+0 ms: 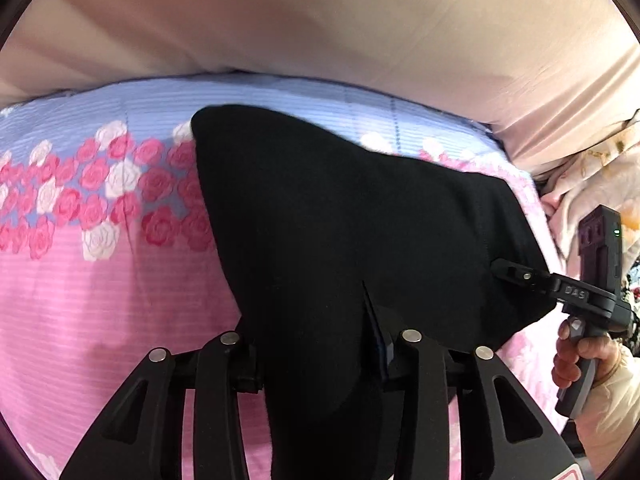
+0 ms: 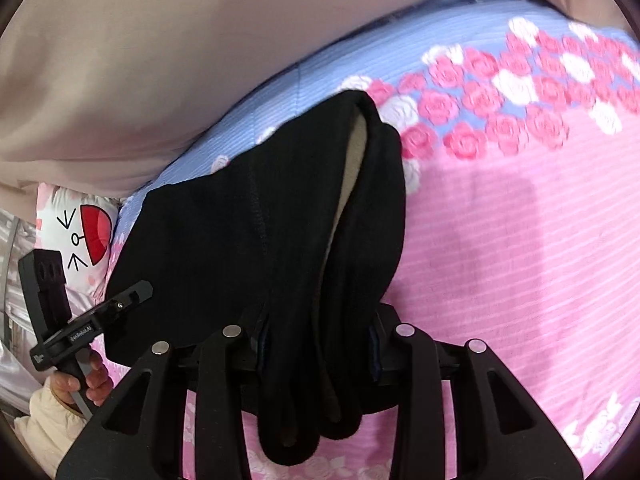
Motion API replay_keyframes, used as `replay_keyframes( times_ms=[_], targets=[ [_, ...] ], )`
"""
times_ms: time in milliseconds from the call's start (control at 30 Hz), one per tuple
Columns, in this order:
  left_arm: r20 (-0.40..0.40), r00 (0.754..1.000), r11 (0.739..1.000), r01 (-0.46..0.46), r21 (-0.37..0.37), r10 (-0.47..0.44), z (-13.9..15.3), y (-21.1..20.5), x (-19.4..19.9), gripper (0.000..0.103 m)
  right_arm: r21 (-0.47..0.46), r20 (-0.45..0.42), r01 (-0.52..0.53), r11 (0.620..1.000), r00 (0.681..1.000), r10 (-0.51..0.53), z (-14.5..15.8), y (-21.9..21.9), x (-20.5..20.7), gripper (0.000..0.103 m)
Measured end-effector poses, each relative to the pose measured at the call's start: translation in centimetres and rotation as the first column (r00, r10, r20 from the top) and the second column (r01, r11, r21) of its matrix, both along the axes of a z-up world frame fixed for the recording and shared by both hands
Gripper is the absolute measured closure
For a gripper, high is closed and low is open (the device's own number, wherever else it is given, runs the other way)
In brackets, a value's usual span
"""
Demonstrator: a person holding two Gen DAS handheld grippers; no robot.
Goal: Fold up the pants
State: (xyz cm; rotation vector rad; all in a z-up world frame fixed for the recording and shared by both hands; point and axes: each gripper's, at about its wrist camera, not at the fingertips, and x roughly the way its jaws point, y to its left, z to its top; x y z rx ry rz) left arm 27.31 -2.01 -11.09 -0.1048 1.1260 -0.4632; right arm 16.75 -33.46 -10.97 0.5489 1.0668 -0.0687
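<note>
Both tongs, left gripper point(image 1: 316, 356) and right gripper point(image 2: 320, 344), pinch black pants point(image 1: 340, 208) over a pink striped bedspread point(image 1: 100, 300); farther off run roses, a blue band, then a beige headboard point(image 1: 320, 12).

Black pants point(image 1: 340, 220), pink rose-print bedspread point(image 1: 100, 300)

Home bedroom. Bed point(image 1: 100, 280) covered with soft pink-striped sheet, blue band and printed pink and white roses along far side. Plain beige padded headboard or wall point(image 1: 320, 20) rising behind bed. Cartoon-face pillow point(image 2: 80, 232), white with red mouth, at bed edge in right wrist view. Pale floral bedding point(image 1: 592, 184) bunched at bed side in left wrist view. Domestic textiles throughout.
</note>
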Motion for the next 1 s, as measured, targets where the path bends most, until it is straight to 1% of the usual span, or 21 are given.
replay_keyframes(
  times_ms=[67, 133, 167, 200, 267, 333, 400, 433, 467, 500, 533, 567, 633, 700, 767, 833, 867, 900, 933, 967, 1000],
  targets=[
    [0.007, 1.0, 0.999, -0.009, 0.039, 0.008, -0.9, -0.1, -0.2, 0.058, 0.01, 0.007, 0.019, 1.0, 1.0, -0.019, -0.5, -0.2, 0.0, 0.059],
    [0.022, 0.999, 0.998, -0.032, 0.062, 0.031, -1.3, -0.1, -0.2, 0.049, 0.004, 0.002, 0.06, 0.998, 0.998, -0.061, -1.0, -0.7, -0.2, 0.044],
    [0.027, 0.999, 0.996, -0.048, 0.072, 0.046, -1.3, -0.1, -0.3, 0.042, 0.009, 0.012, 0.067, 0.998, 0.998, -0.067, -0.9, -0.5, -0.7, 0.034],
    [0.04, 0.997, 0.992, -0.073, 0.104, 0.069, -1.3, -0.1, -0.2, 0.032, 0.02, 0.018, 0.073, 0.997, 0.997, -0.074, -0.9, -0.6, -0.8, 0.034],
    [0.061, 0.995, 0.984, -0.084, 0.159, 0.075, -0.9, -0.4, -0.3, 0.023, 0.004, 0.021, 0.105, 0.994, 0.994, -0.105, -0.2, -0.7, -1.4, 0.034],
    [0.089, 0.993, 0.968, -0.092, 0.234, 0.073, -0.2, -0.7, -0.5, 0.019, -0.073, 0.045, 0.141, 0.987, 0.989, -0.138, 1.3, -0.2, -2.2, 0.034],
    [0.115, 0.99, 0.939, -0.119, 0.322, 0.086, 1.3, -0.8, -0.9, 0.019, -0.213, 0.07, 0.181, 0.96, 0.983, -0.17, 3.7, 0.7, -3.3, 0.035],
    [0.143, 0.984, 0.919, -0.153, 0.364, 0.107, 2.4, -0.7, -1.3, 0.019, -0.283, 0.093, 0.194, 0.939, 0.98, -0.174, 5.2, 1.6, -3.8, 0.039],
    [0.195, 0.971, 0.882, -0.213, 0.421, 0.141, 4.0, -0.3, -1.9, 0.02, -0.32, 0.141, 0.187, 0.929, 0.979, -0.149, 7.3, 2.5, -4.4, 0.043],
    [0.262, 0.951, 0.853, -0.272, 0.445, 0.167, 5.9, 0.2, -2.6, 0.021, -0.323, 0.18, 0.183, 0.928, 0.975, -0.129, 8.7, 3.2, -4.8, 0.044],
    [0.318, 0.93, 0.843, -0.315, 0.437, 0.183, 7.6, 0.6, -3.1, 0.021, -0.319, 0.228, 0.17, 0.932, 0.969, -0.099, 10.5, 4.2, -4.9, 0.044],
    [0.366, 0.91, 0.858, -0.338, 0.385, 0.194, 9.5, 0.9, -3.5, 0.021, -0.318, 0.239, 0.143, 0.937, 0.969, -0.066, 11.2, 4.7, -4.4, 0.049],
    [0.356, 0.916, 0.896, -0.305, 0.322, 0.184, 10.6, 0.2, -2.9, 0.021, -0.314, 0.196, 0.012, 0.949, 0.979, 0.053, 11.0, 6.4, -1.5, 0.063],
    [0.301, 0.943, 0.924, -0.235, 0.302, 0.142, 9.4, -1.8, -1.0, 0.021, -0.285, 0.149, -0.066, 0.956, 0.982, 0.113, 9.0, 7.2, 1.2, 0.085],
    [0.244, 0.96, 0.916, -0.215, 0.339, 0.135, 6.2, -3.2, 0.9, 0.021, -0.294, 0.086, -0.116, 0.949, 0.985, 0.147, 5.9, 7.3, 3.9, 0.091],
    [0.176, 0.973, 0.889, -0.208, 0.409, 0.146, 2.2, -3.7, 2.4, 0.024, -0.337, 0.028, -0.122, 0.934, 0.99, 0.139, 3.5, 6.6, 5.5, 0.093],
    [0.167, 0.974, 0.883, -0.21, 0.419, 0.153, 1.3, -3.7, 2.5, 0.023, -0.348, 0.008, -0.093, 0.933, 0.995, 0.102, 2.0, 5.1, 5.7, 0.103],
    [0.152, 0.976, 0.884, -0.208, 0.419, 0.158, -0.1, -3.2, 2.8, 0.017, -0.307, 0.021, -0.065, 0.949, 0.997, 0.075, 1.3, 3.7, 5.6, 0.103],
    [0.154, 0.974, 0.895, -0.213, 0.391, 0.164, -0.7, -2.7, 2.9, 0.015, -0.229, 0.05, -0.031, 0.973, 0.998, 0.043, 0.7, 2.1, 5.3, 0.103],
    [0.165, 0.969, 0.9, -0.235, 0.368, 0.186, -1.0, -2.0, 3.0, 0.007, -0.145, 0.069, 0.004, 0.989, 0.998, 0.006, 0.4, 0.8, 5.1, 0.103],
    [0.162, 0.967, 0.898, -0.245, 0.365, 0.198, -1.0, -1.6, 3.0, 0.005, -0.119, 0.065, 0.018, 0.993, 0.998, -0.01, 0.5, 0.5, 5.2, 0.103]
  ],
)
